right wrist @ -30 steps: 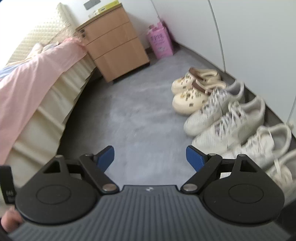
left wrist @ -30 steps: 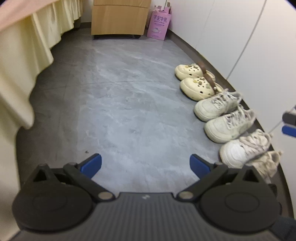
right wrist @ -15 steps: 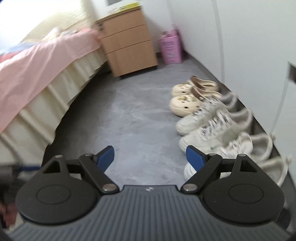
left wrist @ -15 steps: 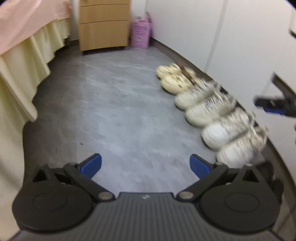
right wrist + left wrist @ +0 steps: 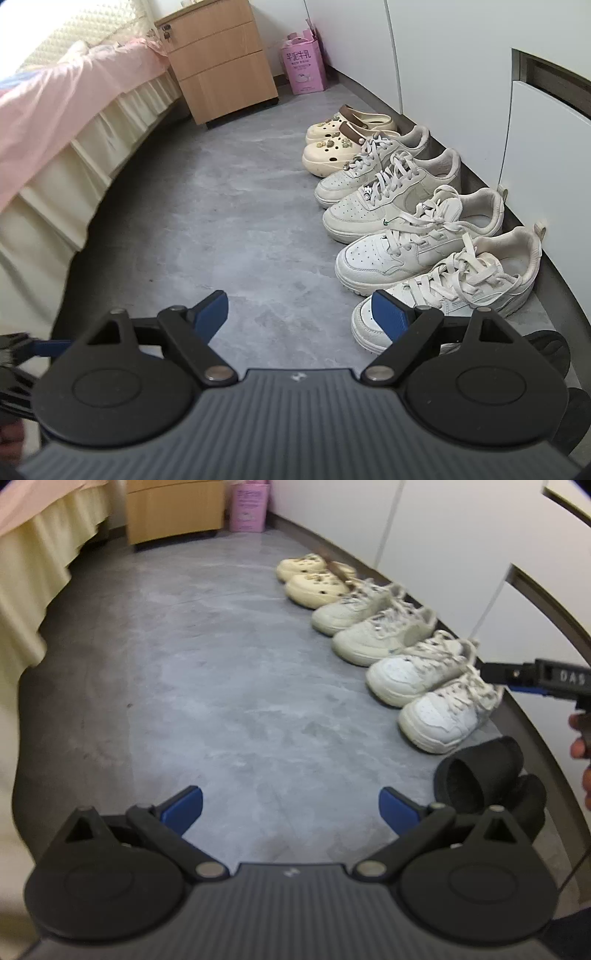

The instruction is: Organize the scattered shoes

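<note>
While angled floorward — both grippers (image 5: 290,806) (image 5: 300,308) agape

Your left gripper (image 5: 290,806) and right gripper (image 5: 300,312) both angle downward with jaws spread wide and empty; your fingers (image 5: 580,738) grip the right handle.

We saw black slippers (image 5: 550,347) mostly hidden behind the right gripper (image 5: 299,314) | nearest white sneaker's (image 5: 461,291) toe covered by its pad | bed (image 5: 55,110) cut off at left.
</note>
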The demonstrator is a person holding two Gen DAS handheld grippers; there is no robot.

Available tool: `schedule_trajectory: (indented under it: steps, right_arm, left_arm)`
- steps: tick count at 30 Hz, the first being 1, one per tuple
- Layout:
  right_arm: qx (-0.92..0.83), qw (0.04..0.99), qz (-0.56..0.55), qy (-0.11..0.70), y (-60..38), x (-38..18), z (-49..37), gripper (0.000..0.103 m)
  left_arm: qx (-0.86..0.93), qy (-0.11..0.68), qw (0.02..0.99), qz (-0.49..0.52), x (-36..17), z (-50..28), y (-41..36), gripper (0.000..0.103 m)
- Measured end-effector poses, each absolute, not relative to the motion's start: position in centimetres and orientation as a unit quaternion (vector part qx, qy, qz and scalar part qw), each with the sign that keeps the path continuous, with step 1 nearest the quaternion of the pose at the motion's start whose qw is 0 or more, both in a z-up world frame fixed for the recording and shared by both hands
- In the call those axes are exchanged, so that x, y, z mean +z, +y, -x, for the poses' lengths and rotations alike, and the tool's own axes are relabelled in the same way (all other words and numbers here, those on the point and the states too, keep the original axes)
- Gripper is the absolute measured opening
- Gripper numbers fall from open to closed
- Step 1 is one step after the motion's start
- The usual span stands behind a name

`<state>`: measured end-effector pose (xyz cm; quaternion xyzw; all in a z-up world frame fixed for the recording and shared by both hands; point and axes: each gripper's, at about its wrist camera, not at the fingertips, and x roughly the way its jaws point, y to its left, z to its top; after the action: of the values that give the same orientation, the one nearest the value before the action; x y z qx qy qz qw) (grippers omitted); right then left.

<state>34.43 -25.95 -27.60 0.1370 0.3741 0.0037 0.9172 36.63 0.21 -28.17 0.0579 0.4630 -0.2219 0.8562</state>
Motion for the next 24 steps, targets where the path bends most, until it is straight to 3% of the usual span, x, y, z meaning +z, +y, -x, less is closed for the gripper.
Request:
schedule_trajectory:
  steps: [4,10,15,24]
  right_arm:
    - [0.012,0.914,-0.142,0.379,-25.3,-29.8,-36.7,0.087]
    - [0.036,0.897,-0.123,0.424,-23.4,-31.1,-40.3,0.086]
    - [0.048,0.905,-0.111,0.409,-23.1,-30.4,-41.1,0.086]
    - [0.021,0.893,-0.166,0.418,-24.1,-30.5,-32.7,0.086]
  left_arm:
    - [-0.206,0.434,0.873,-0.087,-28.2,-37.8,2.3,0.102]
    - [-0.18,0.454,0.871,-0.057,-28.7,-38.7,3.2,0.102]
    - [-0.187,0.462,0.867,-0.008,-28.4,-40.1,2.9,0.102]
    - [-0.158,0.568,0.807,0.031,-32.4,-34.1,-1.2,0.101]
